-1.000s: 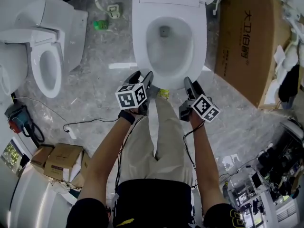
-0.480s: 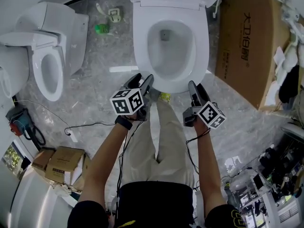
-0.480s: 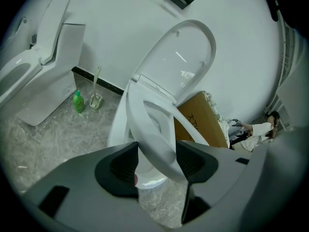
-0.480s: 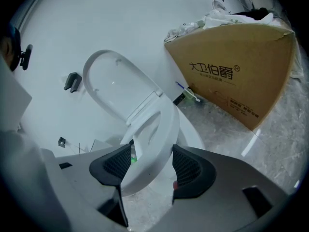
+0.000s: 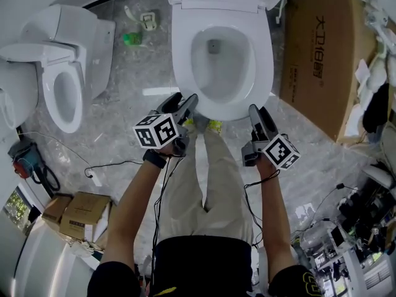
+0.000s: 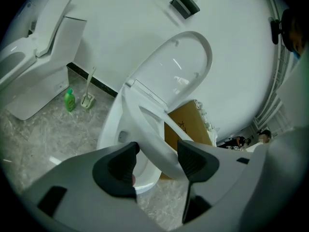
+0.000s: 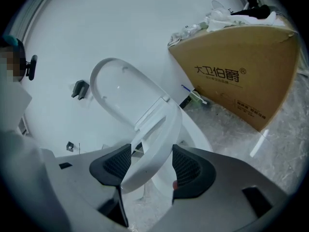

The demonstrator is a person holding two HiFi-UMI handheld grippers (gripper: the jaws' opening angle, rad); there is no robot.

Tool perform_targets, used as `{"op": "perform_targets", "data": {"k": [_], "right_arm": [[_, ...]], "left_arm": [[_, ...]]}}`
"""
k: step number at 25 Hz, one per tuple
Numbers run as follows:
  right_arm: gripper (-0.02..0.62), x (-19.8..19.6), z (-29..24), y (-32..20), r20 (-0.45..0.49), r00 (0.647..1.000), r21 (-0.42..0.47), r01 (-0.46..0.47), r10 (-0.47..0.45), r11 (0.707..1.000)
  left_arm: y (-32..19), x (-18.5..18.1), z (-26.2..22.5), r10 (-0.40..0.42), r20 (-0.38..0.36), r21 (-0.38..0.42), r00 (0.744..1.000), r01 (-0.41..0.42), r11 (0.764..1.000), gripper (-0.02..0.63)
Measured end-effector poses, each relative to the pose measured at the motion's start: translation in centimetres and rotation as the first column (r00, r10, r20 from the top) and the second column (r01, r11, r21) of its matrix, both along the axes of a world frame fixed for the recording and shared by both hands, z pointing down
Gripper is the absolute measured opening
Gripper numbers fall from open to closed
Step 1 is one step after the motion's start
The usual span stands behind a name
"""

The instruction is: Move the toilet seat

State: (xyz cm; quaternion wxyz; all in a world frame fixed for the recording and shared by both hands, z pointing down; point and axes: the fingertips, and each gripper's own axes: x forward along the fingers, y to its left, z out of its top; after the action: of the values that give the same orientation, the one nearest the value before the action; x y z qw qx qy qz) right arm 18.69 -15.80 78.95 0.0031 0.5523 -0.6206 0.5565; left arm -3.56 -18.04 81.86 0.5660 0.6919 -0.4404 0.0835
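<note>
Holding the toilet seat [image 5: 181, 48] tilted above the bowl [image 5: 213, 67].
Clamping its front rim in left gripper [image 5: 185, 101] and right gripper [image 5: 255, 111], side by side.

A white, ring-shaped toilet seat [image 6: 154, 134] is seen partly raised. Its front is tilted up, clear of the toilet bowl [image 6: 110, 129], and its rear is hinged at the bowl's back.

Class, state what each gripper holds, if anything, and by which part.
Both hold the raised toilet seat by its front rim: the left gripper on the rim's left side, the right gripper on its right.
</note>
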Motion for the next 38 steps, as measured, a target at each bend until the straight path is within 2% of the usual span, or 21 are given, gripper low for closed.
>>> {"op": "perform_targets", "data": {"k": [6,11,17,23,29,38], "right_arm": [[0.287,-0.2,-2.9,-1.8,-0.007,1.000,0.076,0.004,-0.004,0.997],[0.268,0.1,-4.5,-2.8,-0.007,1.000,0.122,0.017,-0.016,0.992],[0.275,-0.1,-6.7,-4.5,0.006,1.000,0.180,0.010,-0.011,0.984],[0.291,0.2,-8.7,-6.4,0.029,1.000,0.239,-0.012,0.005,0.971],[0.324,0.3,-10.9,-9.5,0.051,0.999,0.309,-0.027,0.012,0.951],[0.327,0.7,-13.1,-12.0,0.078,0.993,0.359,-0.111,0.089,0.927]], "left_arm": [[-1.8,-0.3,-2.6,-0.045,-0.051,0.040,0.998,0.047,0.998,0.285],[-3.0,-0.3,-4.3,-0.042,-0.079,0.036,0.996,0.045,0.998,0.290],[-4.9,-0.6,-6.2,-0.080,-0.133,0.060,0.988,0.089,0.994,0.293],[-6.9,-0.7,-7.9,-0.108,-0.174,0.079,0.979,0.124,0.989,0.313],[-9.7,-0.7,-10.2,-0.156,-0.238,0.090,0.959,0.182,0.979,0.337],[-12.4,-0.9,-12.2,-0.200,-0.272,0.080,0.941,0.230,0.970,0.356]]}}
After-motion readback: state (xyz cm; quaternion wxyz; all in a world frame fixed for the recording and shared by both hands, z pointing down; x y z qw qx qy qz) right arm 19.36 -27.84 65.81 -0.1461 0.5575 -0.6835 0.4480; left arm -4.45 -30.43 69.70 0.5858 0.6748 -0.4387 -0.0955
